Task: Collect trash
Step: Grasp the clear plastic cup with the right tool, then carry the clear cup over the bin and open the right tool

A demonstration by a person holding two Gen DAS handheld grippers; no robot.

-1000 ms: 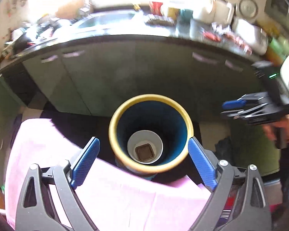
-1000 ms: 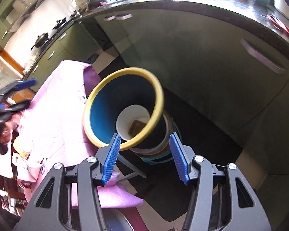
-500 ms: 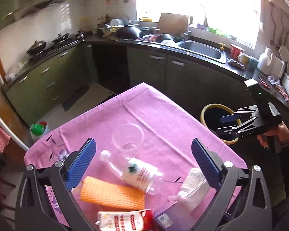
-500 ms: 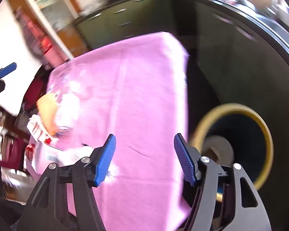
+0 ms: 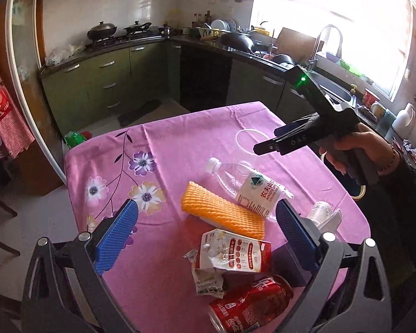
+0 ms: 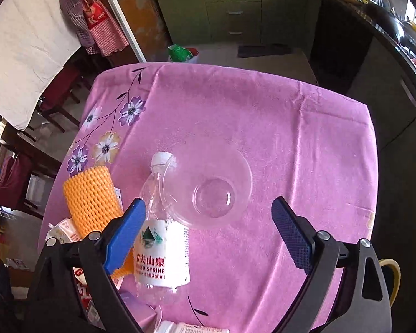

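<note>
Trash lies on a table with a pink flowered cloth (image 5: 166, 149). In the left wrist view I see an empty water bottle (image 5: 249, 186), an orange foam net (image 5: 222, 213), a white-red drink pouch (image 5: 233, 252), a crushed red cola can (image 5: 252, 305) and a small clear bottle (image 5: 320, 211). My left gripper (image 5: 205, 236) is open and empty above the pouch. My right gripper (image 6: 208, 236) is open and empty above a clear plastic bowl (image 6: 208, 188), beside the water bottle (image 6: 160, 238) and the foam net (image 6: 91, 197). It also shows in the left wrist view (image 5: 266, 145).
The yellow-rimmed bin (image 6: 391, 277) peeks past the table's right edge. Green kitchen cabinets (image 5: 102, 83) and a dark counter with a sink (image 5: 332, 88) run behind. Dark red chairs (image 6: 61, 88) stand at the left. A green bag (image 6: 180, 52) lies on the floor.
Both grippers have swung from over the bin back to the table. The right gripper now hovers over the clear bowl; the left looks down on the pouch and can.
</note>
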